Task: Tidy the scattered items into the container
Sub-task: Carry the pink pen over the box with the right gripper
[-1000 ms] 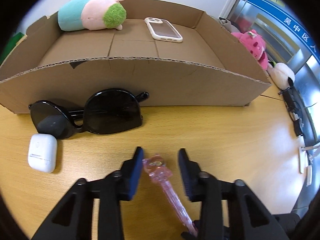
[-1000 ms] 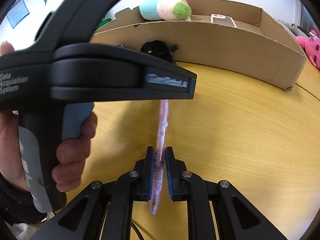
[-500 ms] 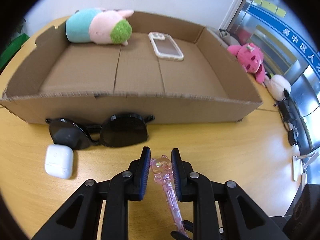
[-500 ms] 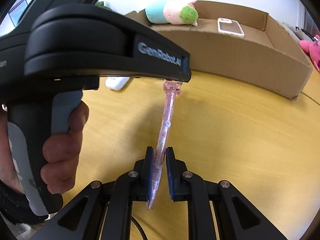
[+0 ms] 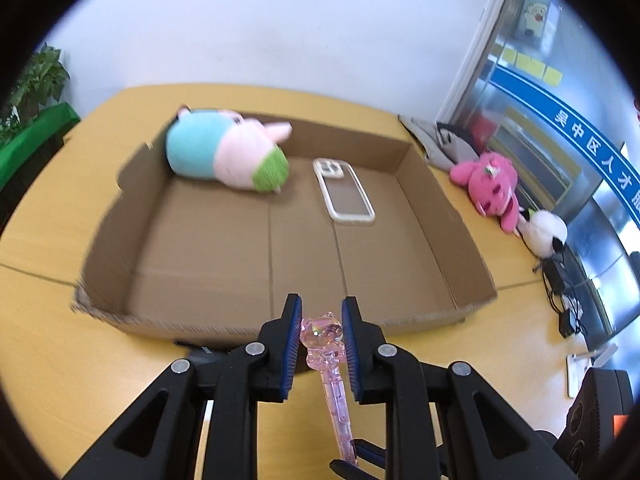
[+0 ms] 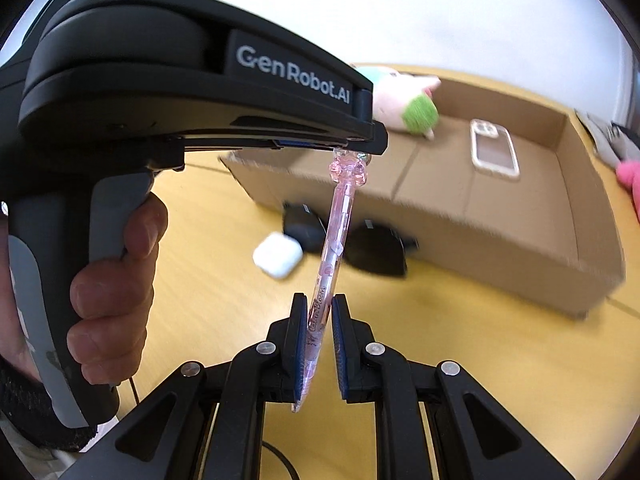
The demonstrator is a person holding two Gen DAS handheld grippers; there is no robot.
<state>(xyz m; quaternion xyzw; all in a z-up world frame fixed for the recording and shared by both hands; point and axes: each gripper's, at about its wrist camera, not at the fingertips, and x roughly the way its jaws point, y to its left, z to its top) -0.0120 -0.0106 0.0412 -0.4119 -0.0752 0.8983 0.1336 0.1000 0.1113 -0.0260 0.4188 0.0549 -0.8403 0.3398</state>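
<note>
A pink translucent pen (image 5: 330,364) with a bear-shaped top is held between both grippers, raised above the table. My left gripper (image 5: 320,322) is shut on the bear top, just in front of the cardboard box (image 5: 460,240). My right gripper (image 6: 319,322) has its jaws a little apart around the pen's lower barrel (image 6: 334,240); a slim gap shows on the right pad. The box holds a plush toy (image 5: 228,156) and a phone (image 5: 344,192). Black sunglasses (image 6: 376,248) and a white earbud case (image 6: 278,254) lie on the table before the box.
A pink plush (image 5: 490,184) and a white plush (image 5: 546,232) lie right of the box, with cables (image 5: 560,300) near the table's right edge. The hand-held left gripper body (image 6: 160,100) fills the upper left of the right wrist view.
Both grippers have lifted the pen up off the table and toward the box. The right jaws have opened slightly around the barrel. The left gripper closed on the bear top.
</note>
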